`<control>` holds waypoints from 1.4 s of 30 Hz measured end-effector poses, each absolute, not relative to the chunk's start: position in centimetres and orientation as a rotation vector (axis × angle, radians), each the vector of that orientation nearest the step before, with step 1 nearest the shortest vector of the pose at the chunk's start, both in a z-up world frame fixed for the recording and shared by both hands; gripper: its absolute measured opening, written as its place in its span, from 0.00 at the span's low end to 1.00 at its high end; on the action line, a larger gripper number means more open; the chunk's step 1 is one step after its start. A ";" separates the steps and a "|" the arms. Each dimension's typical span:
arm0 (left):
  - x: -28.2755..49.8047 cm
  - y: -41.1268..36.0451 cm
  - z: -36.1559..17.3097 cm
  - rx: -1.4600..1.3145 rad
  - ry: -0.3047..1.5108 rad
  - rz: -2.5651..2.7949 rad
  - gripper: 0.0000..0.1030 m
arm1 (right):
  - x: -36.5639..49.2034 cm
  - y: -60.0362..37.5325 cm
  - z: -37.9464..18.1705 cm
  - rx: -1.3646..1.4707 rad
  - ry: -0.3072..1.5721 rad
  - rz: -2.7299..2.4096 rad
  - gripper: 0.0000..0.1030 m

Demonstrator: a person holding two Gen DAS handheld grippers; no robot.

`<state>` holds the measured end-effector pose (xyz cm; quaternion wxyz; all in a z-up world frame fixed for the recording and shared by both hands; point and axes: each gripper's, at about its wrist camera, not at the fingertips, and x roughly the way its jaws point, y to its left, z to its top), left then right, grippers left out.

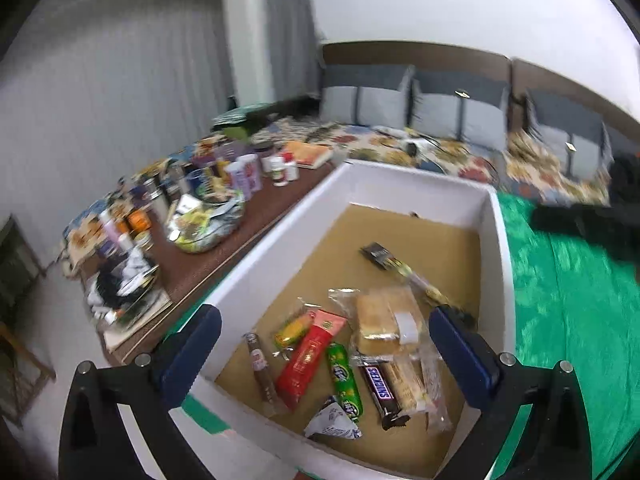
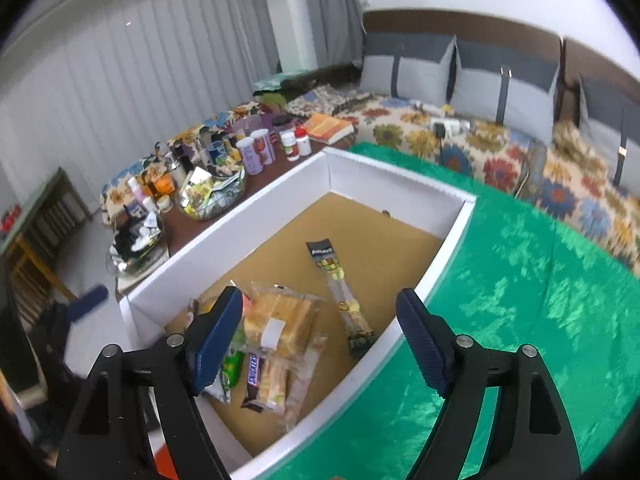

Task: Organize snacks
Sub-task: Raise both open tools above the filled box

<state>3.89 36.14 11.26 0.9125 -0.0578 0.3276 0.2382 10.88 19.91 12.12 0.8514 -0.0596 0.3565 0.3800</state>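
A white box (image 1: 404, 184) with a brown floor sits on a green cloth (image 1: 568, 304). Several snacks lie in it: a Snickers bar (image 1: 380, 388), a red packet (image 1: 308, 356), a green candy roll (image 1: 344, 380), a wrapped cake (image 1: 384, 320) and a long dark strip pack (image 1: 404, 270). My left gripper (image 1: 326, 356) is open and empty above the box's near end. My right gripper (image 2: 318, 340) is open and empty over the box (image 2: 392, 180), with the Snickers bar (image 2: 254, 380), the cake (image 2: 280, 320) and the strip pack (image 2: 340, 292) below it.
A brown side table (image 1: 256, 216) left of the box holds bottles, jars, a book and a glass bowl (image 1: 208, 224) of small items. A floral couch (image 2: 500, 152) with grey cushions runs behind. The left gripper's blue finger (image 2: 90, 300) shows at the right wrist view's left edge.
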 end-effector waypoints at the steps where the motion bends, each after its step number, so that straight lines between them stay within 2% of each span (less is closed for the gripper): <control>1: 3.6 36.5 11.6 -0.136 0.670 0.502 1.00 | 10.3 19.9 12.2 -0.136 0.740 0.803 0.80; 7: 2.8 37.5 12.0 -0.138 0.718 0.566 1.00 | 7.6 20.3 12.2 -0.214 0.734 0.801 0.84; 13: 2.1 38.0 11.7 -0.215 0.743 0.507 1.00 | 6.5 20.6 12.0 -0.221 0.751 0.794 0.84; 25: 1.3 37.4 12.8 -0.102 0.698 0.560 1.00 | 6.5 21.0 11.2 -0.206 0.785 0.773 0.84; 29: 1.7 37.6 12.4 -0.126 0.747 0.538 1.00 | 6.4 21.5 11.3 -0.209 0.792 0.769 0.84; 42: 1.7 37.7 11.8 -0.153 0.745 0.551 1.00 | 6.3 21.8 10.6 -0.221 0.799 0.766 0.84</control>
